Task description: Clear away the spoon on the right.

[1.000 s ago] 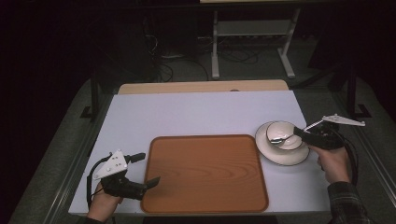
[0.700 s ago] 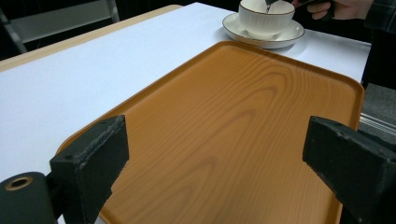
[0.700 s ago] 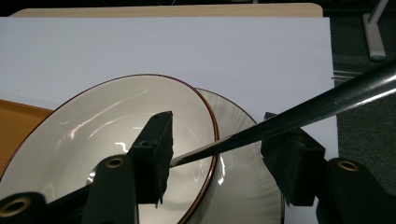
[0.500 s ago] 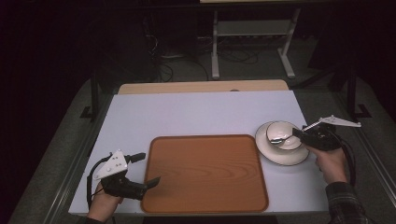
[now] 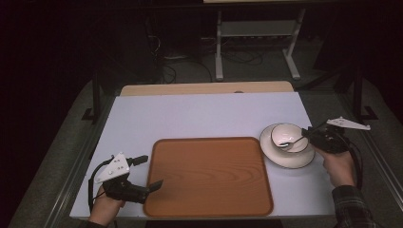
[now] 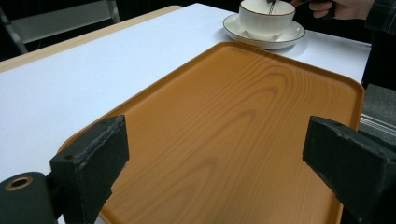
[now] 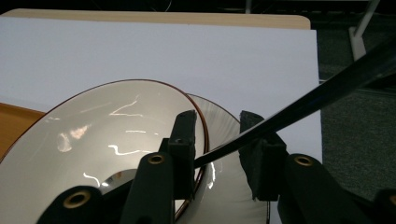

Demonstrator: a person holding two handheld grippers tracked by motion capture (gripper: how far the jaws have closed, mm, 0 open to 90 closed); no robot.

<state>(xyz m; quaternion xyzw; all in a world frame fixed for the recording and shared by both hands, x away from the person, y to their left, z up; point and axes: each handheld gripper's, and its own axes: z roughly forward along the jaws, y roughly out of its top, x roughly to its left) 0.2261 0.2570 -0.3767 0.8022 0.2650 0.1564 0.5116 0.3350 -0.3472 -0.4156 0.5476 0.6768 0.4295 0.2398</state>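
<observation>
- High view: my right gripper (image 5: 308, 137) has just been closing its jaws, spoon handle (image 7: 299, 108) between them, at the cup (image 5: 288, 137) and saucer (image 5: 287, 160), 3 o'clock of the tray (image 5: 209, 175).
- My left gripper (image 5: 149, 186) rests at 8 o'clock, jaws wide apart.

cup (image 5: 288, 137): glossy ceramic | tray (image 5: 209, 175): smooth wood-grain | table (image 5: 199, 116): matt white

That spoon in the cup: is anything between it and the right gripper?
No. The spoon handle already lies between the right gripper jaws, which have just been closing, above the cup.
</observation>
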